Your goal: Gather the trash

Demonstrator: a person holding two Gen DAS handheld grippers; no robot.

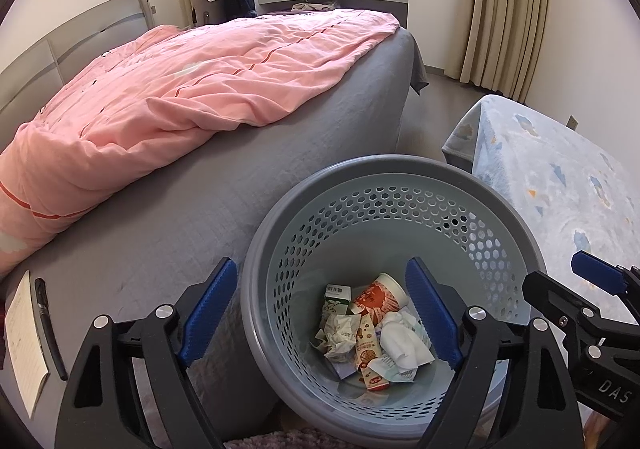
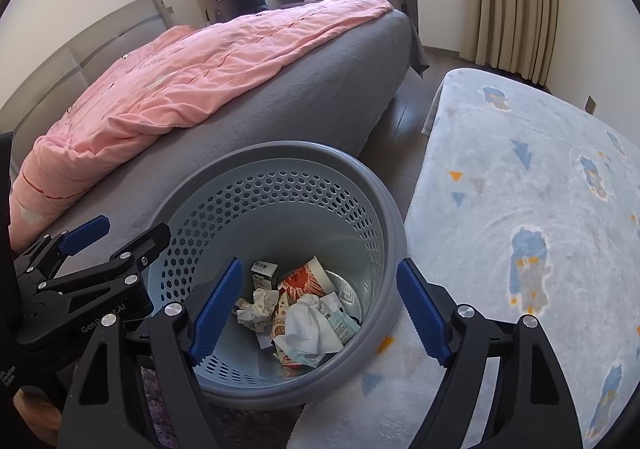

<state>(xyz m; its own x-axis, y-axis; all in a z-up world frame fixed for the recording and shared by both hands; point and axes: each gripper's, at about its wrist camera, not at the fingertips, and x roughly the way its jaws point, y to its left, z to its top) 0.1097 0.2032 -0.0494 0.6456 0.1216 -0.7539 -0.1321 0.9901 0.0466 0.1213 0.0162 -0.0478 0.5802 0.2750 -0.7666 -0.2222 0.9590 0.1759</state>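
Blue-padded left tongs point(image 1: 320, 313) tilt downward over the near-left rim of the bin point(image 1: 516, 217), spread wide and gripping nothing; one pad hangs outside the rim by the grey bed point(image 1: 280, 153), the other inside. The right tongs point(image 2: 320, 313) tilt down likewise, released and empty, straddling the bin's right rim beside the pale blue blanket point(image 2: 520, 189). The perforated grey bin stands on the floor between bed and blanket, holding a paper cup point(image 1: 378, 299), a small carton point(image 1: 338, 295), crumpled tissues point(image 1: 402, 343) and wrappers.

1 bin point(image 1: 256, 289), 1 cup point(image 1: 378, 299), 2 grippers point(image 1: 320, 313) point(image 2: 320, 313), 1 bed point(image 1: 280, 153)
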